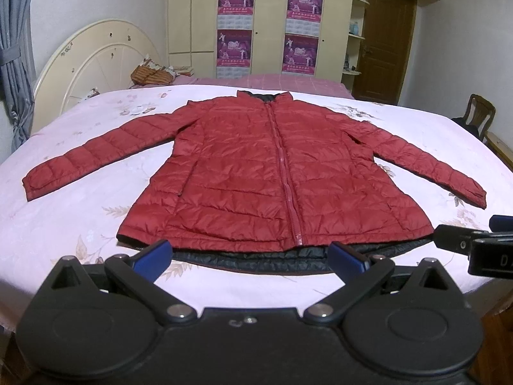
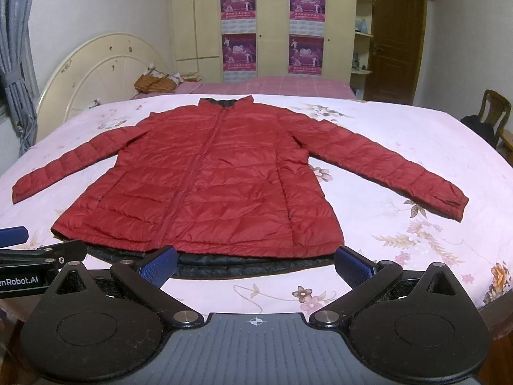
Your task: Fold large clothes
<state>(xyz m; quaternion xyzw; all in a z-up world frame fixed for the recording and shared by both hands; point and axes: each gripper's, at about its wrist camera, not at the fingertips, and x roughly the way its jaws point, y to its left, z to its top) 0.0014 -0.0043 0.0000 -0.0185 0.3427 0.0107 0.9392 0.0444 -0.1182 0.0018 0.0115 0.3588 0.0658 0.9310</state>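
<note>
A red quilted jacket (image 1: 256, 173) lies flat and zipped on the bed, collar away from me, both sleeves spread out to the sides; it also shows in the right wrist view (image 2: 205, 179). Its dark lining shows along the near hem (image 1: 256, 258). My left gripper (image 1: 250, 258) is open and empty, hovering just before the hem's middle. My right gripper (image 2: 256, 264) is open and empty, before the hem towards its right part. Each gripper shows at the edge of the other's view.
The bed has a pink floral sheet (image 1: 80, 224) and a cream headboard (image 1: 96, 61) at the far left. A folded blanket (image 1: 154, 73) lies at the far end. A cupboard with posters (image 1: 269, 22), a door (image 1: 384, 38) and a chair (image 1: 477, 115) stand behind.
</note>
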